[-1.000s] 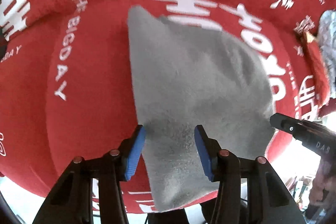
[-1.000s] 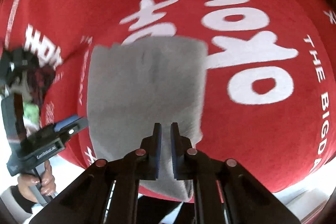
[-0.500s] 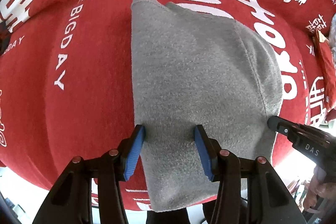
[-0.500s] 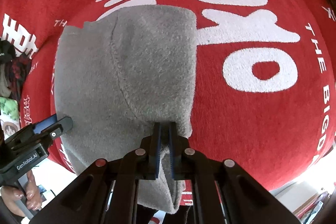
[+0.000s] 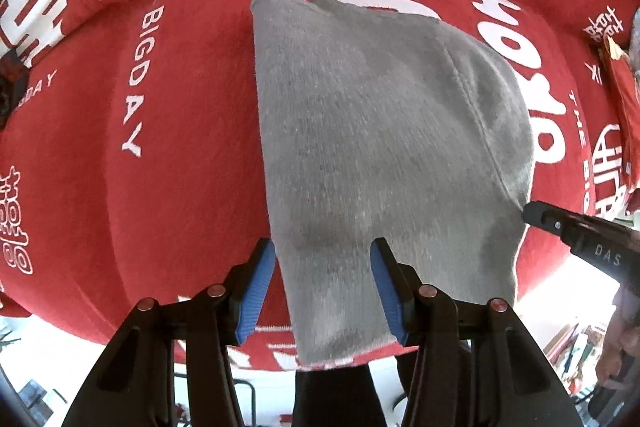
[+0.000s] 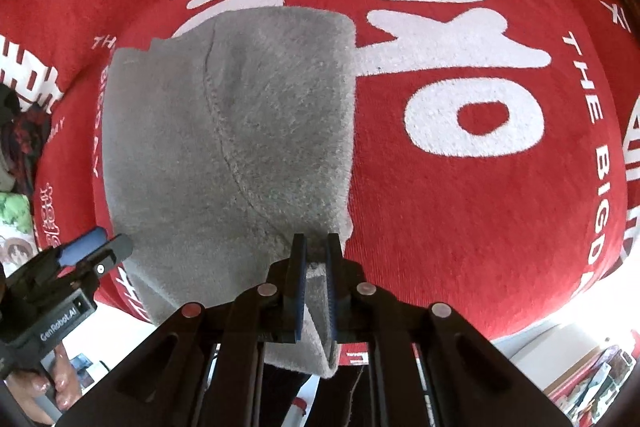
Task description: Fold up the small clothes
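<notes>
A grey garment [image 5: 380, 147] lies on a red cloth [image 6: 460, 207] printed "THE BIG DAY". The right claw [image 6: 316, 267] pinches its edge. The left claw [image 5: 322, 287], marked "GenRobot.AI", stands half-open over it, gripping nothing.

Both cameras look almost straight down, from close up, at a red cloth [image 5: 192, 107] with white letters. Each camera sits just behind its own two fingers, so the fingers poke up from the bottom of its picture.

The left camera looks over the left gripper [image 5: 323, 287]. The right gripper [image 5: 532, 213] peeks in from its right edge.

The right camera looks over the right gripper [image 6: 316, 279]. The left gripper [image 6: 100, 247] peeks in at its lower left.

Both pictures show the same grey garment [image 5: 360, 131] [image 6: 240, 131] on the red cloth [image 6: 460, 207], and the pictures bend round at the edges
</notes>
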`<state>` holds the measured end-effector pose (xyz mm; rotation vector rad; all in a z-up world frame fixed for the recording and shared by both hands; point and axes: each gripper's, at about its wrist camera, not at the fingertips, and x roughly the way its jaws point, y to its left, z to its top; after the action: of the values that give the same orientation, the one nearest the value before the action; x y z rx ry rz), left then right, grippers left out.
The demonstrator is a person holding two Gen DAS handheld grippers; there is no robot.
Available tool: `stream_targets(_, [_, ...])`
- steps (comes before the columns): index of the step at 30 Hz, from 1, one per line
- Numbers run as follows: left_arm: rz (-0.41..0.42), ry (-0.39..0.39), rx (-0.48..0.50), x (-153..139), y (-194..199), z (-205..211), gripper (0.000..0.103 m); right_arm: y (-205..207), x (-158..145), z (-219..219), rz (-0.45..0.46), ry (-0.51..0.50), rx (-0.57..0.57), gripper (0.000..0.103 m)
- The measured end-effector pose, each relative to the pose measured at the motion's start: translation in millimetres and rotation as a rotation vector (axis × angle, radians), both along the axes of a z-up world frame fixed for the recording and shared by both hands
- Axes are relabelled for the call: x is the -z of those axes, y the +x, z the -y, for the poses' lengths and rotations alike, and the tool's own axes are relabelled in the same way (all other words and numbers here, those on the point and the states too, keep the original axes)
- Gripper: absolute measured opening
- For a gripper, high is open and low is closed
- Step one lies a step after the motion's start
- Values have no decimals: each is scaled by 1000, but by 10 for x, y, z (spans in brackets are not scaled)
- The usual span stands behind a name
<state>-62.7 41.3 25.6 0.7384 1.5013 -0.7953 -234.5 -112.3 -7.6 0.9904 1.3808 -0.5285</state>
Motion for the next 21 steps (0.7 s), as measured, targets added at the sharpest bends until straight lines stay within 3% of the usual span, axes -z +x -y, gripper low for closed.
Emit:
stream_targets(14, [-22,31,28,-313,-180,4,53,-128,-304,-85,5,23,-8,10])
stream_targets(17, [-9,15,28,-448,-214,8,79,-127,-403,-109,7,25,-14,10])
stream_targets(21, [-6,-5,41,-599,-231,22,79,-119,-561,-153,21,12,-25,13])
